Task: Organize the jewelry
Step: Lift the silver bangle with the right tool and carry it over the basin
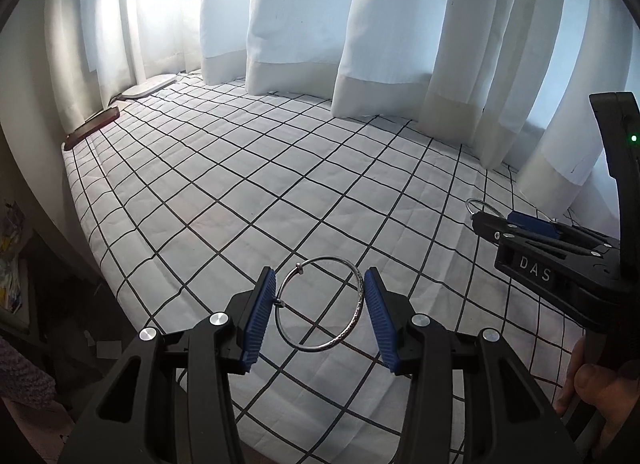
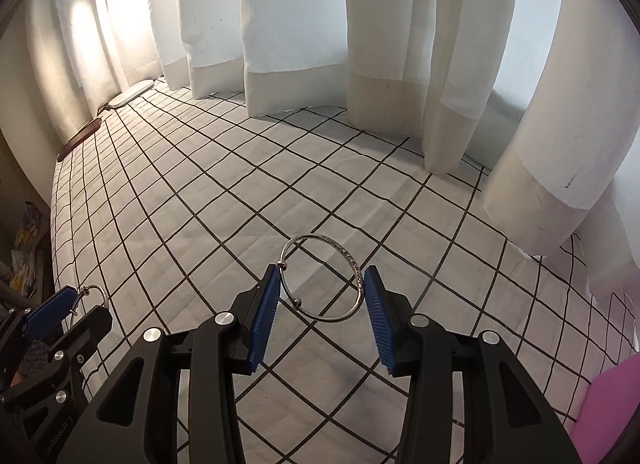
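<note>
Each gripper holds a thin silver bangle above the checked bed sheet. In the left wrist view, my left gripper is shut on a bangle that stands upright, and both blue pads touch its rim. In the right wrist view, my right gripper is shut the same way on a second bangle. The right gripper also shows at the right of the left wrist view with its bangle. At the lower left of the right wrist view is the left gripper with its bangle.
White curtains hang down onto the far side of the sheet. A brown flat item and a white flat item lie at the far left corner. A pink thing sits at the lower right. A hand grips the right handle.
</note>
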